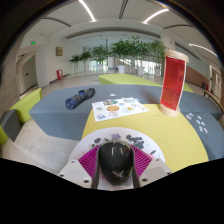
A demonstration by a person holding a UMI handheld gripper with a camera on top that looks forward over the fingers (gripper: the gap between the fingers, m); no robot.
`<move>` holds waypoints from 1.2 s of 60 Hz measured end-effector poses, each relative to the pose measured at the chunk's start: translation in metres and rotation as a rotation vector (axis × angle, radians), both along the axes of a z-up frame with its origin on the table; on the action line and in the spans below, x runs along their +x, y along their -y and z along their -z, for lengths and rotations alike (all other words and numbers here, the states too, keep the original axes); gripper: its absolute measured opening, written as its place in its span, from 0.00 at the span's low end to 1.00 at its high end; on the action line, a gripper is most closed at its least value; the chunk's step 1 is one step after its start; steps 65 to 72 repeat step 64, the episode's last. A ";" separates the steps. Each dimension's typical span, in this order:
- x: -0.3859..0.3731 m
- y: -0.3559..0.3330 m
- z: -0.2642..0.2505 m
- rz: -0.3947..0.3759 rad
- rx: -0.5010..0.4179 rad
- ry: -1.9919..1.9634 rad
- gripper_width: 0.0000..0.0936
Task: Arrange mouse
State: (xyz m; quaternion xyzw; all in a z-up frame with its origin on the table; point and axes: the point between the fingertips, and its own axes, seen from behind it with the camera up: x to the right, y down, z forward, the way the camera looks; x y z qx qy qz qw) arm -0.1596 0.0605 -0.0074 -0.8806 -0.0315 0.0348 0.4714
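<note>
I am holding the mouse (116, 160) clamped between my gripper (116, 163) pads above the yellow table (170, 125); if my squeeze is loosening, I think it may slip.

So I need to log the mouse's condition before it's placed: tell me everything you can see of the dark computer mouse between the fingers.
The dark grey, rounded computer mouse looks like matte plastic, with a seam down its middle. It sits lengthwise between the gripper, whose magenta pads press its two sides. It is above a white round mat on the yellow table. Its underside is hidden.
</note>
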 end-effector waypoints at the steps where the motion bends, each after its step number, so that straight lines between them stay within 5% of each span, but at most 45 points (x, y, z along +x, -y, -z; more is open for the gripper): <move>1: -0.001 0.000 0.000 -0.006 0.001 0.002 0.53; 12: 0.006 0.012 -0.007 -0.028 -0.081 0.012 0.92; 45: 0.038 0.177 -0.114 -0.207 0.004 0.102 0.90; 54: 0.066 0.186 -0.131 -0.204 0.068 0.170 0.89; 72: 0.095 0.183 -0.119 -0.156 0.034 0.148 0.88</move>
